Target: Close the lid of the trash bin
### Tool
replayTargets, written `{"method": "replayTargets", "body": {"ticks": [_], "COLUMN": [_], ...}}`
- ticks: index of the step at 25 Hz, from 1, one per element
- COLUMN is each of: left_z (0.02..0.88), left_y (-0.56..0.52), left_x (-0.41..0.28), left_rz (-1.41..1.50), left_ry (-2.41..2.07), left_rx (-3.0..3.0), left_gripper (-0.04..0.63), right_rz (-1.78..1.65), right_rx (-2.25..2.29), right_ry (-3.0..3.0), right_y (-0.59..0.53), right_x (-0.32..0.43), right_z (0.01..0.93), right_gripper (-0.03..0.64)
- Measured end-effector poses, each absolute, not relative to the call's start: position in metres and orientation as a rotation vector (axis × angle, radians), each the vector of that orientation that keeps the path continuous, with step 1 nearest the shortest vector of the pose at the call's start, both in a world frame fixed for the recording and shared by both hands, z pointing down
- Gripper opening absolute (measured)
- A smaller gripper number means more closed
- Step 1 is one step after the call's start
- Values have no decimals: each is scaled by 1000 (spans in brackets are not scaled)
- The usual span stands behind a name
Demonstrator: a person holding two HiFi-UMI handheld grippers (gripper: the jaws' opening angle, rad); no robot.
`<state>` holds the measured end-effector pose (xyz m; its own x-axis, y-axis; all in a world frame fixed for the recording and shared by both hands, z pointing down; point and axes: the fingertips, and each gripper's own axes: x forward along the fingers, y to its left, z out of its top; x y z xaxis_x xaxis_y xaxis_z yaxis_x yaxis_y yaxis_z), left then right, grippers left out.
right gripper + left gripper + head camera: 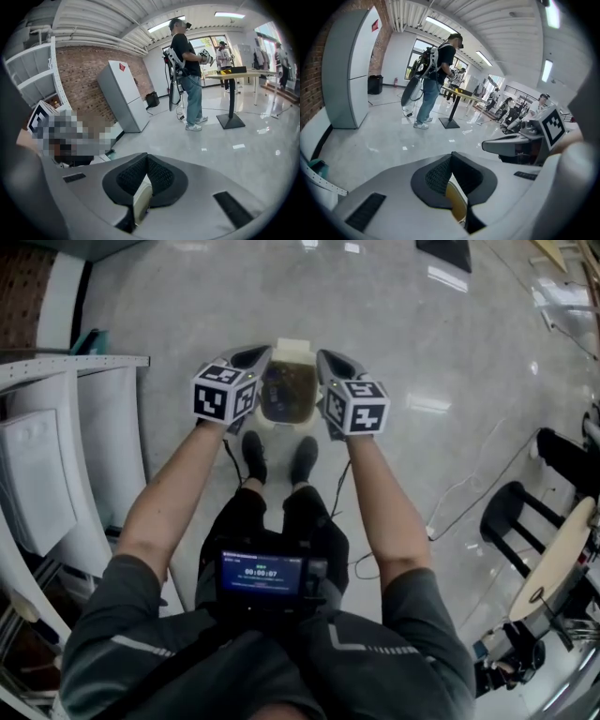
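Head view, Sam: where's the bin against the claws?

Sam: trash bin [284,421] is on the floor [403,315], just ahead of the person's shoes [253,456]. Mouth open, brownish inside. The lid [295,347] is the cream slab at the far rim and looks tipped back off the opening. The left claw [257,356] and right claw [329,357] sit over the bin's two sides, tips level with the lid, one at each end of it.

Lee: claw state?

Sam: left gripper view has the pads [436,176] closed tip to tip. Right gripper view shows the same [131,176]. Nothing clearly pinched in either. A cream sliver [457,201] shows in the gap under the left pair, and one like it under the right [140,201]. I read it as bin seen through the gap but can't confirm.

Lee: which arm for the close?

Sam: no clear favourite. The lid lies between the tips, about as near to one as the other. My guess is the hinge line runs left-right along the far rim, so the lid has to swing toward the person and down. Either tip would need to get behind or above the slab first; both are beside it, not behind. Can't tell if either touches it.
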<state>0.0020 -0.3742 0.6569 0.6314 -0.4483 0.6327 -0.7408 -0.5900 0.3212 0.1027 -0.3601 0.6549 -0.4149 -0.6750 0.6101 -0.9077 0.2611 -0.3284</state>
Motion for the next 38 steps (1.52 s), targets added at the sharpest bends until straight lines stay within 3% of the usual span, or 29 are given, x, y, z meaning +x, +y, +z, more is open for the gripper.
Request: {"method": "replayTargets", "body": {"ticks": [21, 38], "left_z": [737, 804], "left_y": [-372, -269], "left_x": [8, -17], "left_rz": [797, 954], "left_ry": [-798, -713], "left_rx": [2202, 2083], "left_gripper": [3, 3], "right_rz": [1052, 1180], "right_rx": [1458, 1418], "right_ry": [-2029, -1836], "right_y": [-361, -245], "right_x": [106, 102], "right_z": [743, 805], "right_gripper": [11, 11]}}
